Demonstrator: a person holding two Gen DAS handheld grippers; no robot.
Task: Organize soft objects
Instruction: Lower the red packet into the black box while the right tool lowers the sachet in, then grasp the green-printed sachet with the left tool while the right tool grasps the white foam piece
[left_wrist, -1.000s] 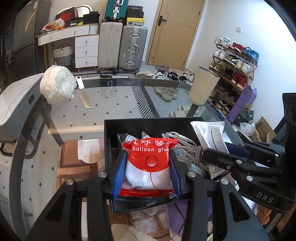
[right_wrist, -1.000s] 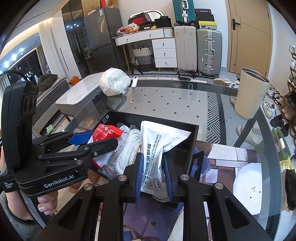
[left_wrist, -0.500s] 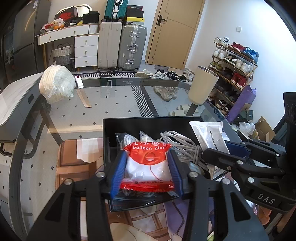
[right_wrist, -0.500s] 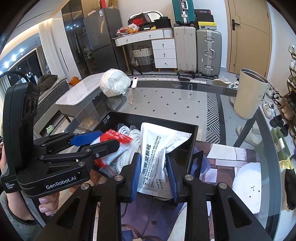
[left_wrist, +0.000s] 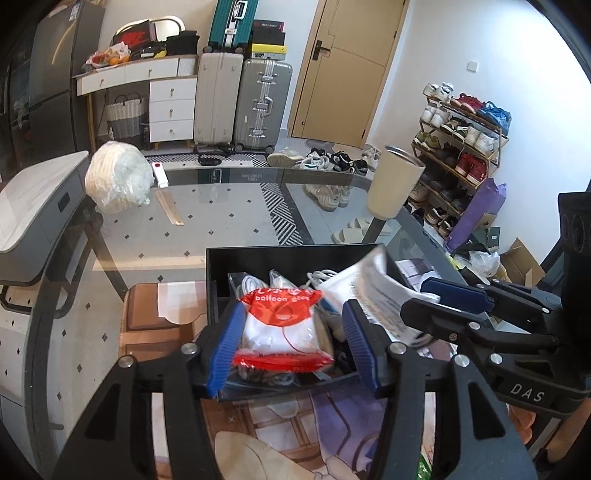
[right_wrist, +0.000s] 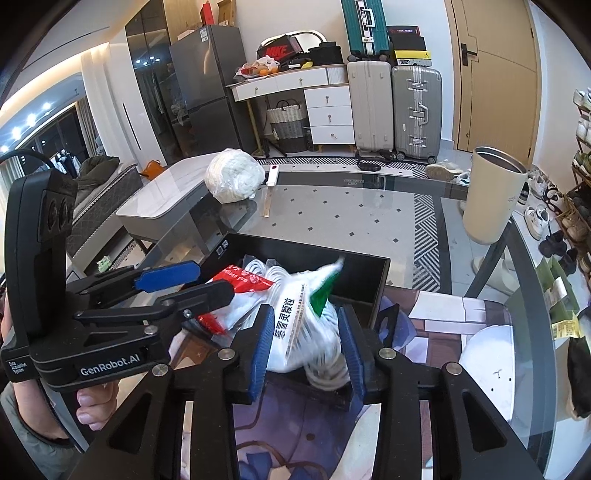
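- Glass makes up the bench (left_wrist: 229, 218), and a black tray (left_wrist: 280, 254) rests on its near part.
- Inside the tray lie a coil of white cable (right_wrist: 266, 273) and two soft packets.
- On the right, the white sachet (right_wrist: 303, 332) with dark print and a green corner sits blurred between the fingers of the right hand-held gripper (right_wrist: 304, 345). The jaws stand spread wider than it, so I judge the packet released and dropping onto the cable.
- On the left, the red-and-white balloon glue packet (left_wrist: 282, 332) leans against the left pad of the left hand-held gripper (left_wrist: 291, 345). A clear gap shows at the right pad, so this grip is released too.
- Both packets look light, limp and slick-skinned. They would likely buckle if pinched at a corner.
- Taking hold across the flat middle, or on a sealed edge, should be safer.
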